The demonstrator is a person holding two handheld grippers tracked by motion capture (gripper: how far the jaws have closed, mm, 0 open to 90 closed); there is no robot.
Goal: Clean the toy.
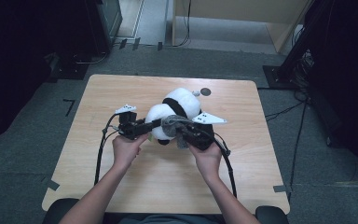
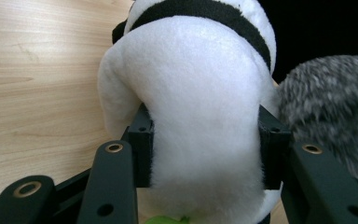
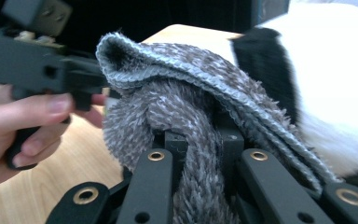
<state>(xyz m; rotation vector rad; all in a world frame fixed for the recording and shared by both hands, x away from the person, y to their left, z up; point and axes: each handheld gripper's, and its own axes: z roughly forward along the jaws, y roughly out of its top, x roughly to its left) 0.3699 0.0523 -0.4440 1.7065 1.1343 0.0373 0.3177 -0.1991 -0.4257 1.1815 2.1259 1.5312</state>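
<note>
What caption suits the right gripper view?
Right gripper pinching a grey fuzzy cloth beside the panda plush.

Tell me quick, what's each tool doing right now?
Left tool: closed on the white-and-black plush panda toy.
Right tool: closed on the grey fuzzy cloth.

Light wooden table, small dark round disc near its far edge, grey carpet floor around.
</note>
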